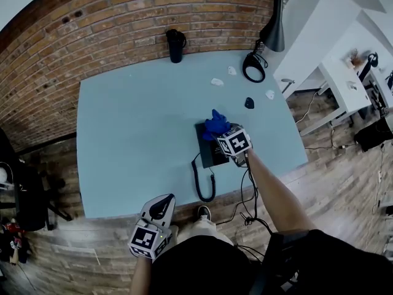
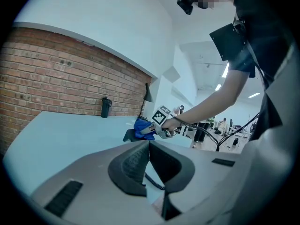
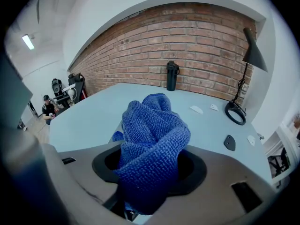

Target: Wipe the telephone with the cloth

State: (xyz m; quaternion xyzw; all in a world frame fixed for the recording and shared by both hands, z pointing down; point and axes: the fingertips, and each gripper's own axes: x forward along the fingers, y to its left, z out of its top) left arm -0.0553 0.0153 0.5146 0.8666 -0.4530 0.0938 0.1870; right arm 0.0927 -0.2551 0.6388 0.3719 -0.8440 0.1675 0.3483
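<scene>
A dark telephone (image 1: 210, 145) lies on the pale blue table (image 1: 135, 128), its coiled cord (image 1: 202, 183) trailing toward the near edge. My right gripper (image 1: 220, 131) is over the phone's far end, shut on a bunched blue cloth (image 1: 215, 123) (image 3: 150, 149) that rests on it. From the left gripper view the cloth (image 2: 142, 128) and phone (image 2: 129, 135) show ahead. The left gripper (image 1: 161, 209) hangs off the table's near edge, low by the person's legs; its jaws (image 2: 149, 165) are pressed together with nothing between them.
A black bottle (image 1: 175, 45) (image 3: 172, 76) stands at the back by the brick wall. A black lamp (image 1: 272, 26) with a ring base (image 1: 253, 67) is at the back right. Small white scraps (image 1: 217, 82) and a dark piece (image 1: 249, 102) lie near it.
</scene>
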